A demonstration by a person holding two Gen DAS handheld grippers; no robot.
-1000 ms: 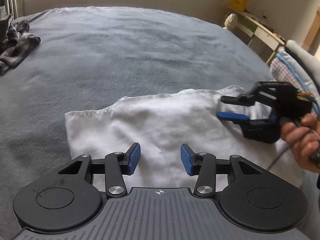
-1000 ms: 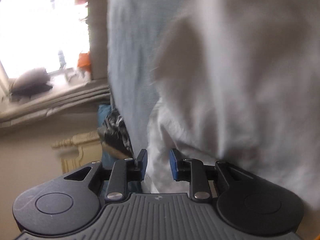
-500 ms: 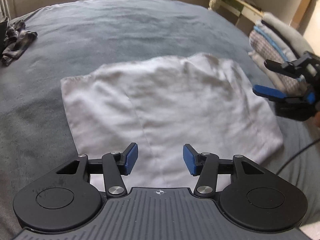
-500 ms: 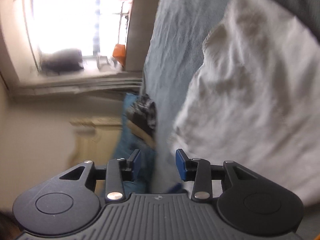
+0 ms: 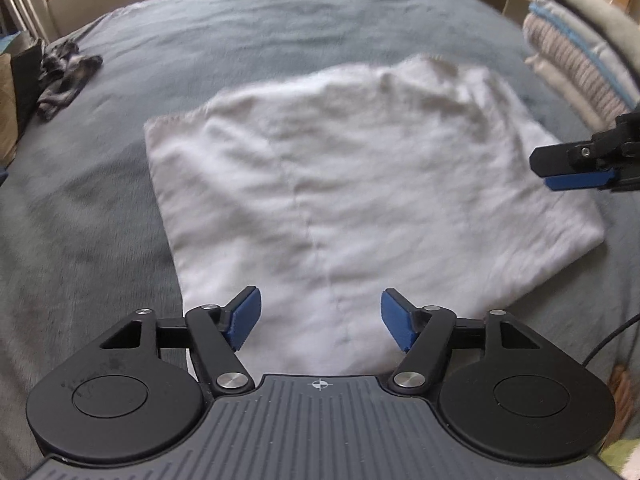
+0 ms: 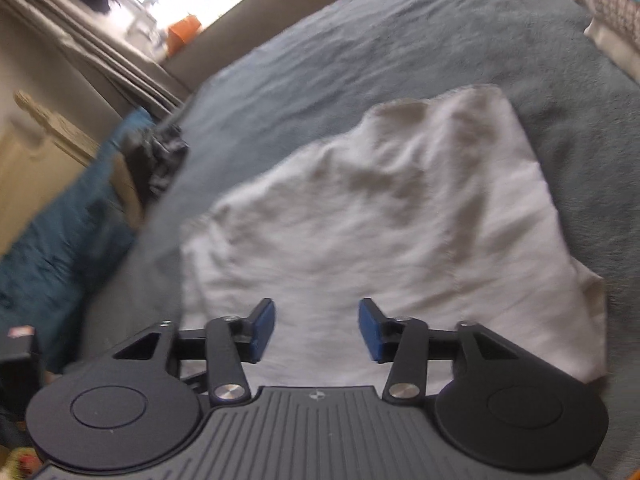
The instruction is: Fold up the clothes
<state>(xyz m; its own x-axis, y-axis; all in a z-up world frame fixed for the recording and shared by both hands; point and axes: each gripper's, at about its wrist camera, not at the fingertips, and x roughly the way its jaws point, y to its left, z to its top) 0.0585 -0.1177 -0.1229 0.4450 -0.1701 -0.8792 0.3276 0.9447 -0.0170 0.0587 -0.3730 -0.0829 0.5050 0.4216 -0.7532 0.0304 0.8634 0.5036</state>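
White shirt [image 5: 360, 184] lying folded on bed [image 5: 280, 20]. Left tool [image 5: 320, 320] and right tool [image 6: 316, 330] both opening, nothing gripped, hovering over shirt.

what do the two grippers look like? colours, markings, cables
Left gripper and right gripper match: black linkage arms with silver pivot screws, blue ribbed pads, two round black discs, a grey ribbed body with a small crosshair mark. A thin black cable runs nearby.

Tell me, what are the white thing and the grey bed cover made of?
White folded garment: looks like soft matte woven cloth, perhaps cotton; it wrinkles and shows a seam. Grey bed cover: seems fuzzy fleece or plush, with a napped, dull surface. The blur leaves both uncertain.
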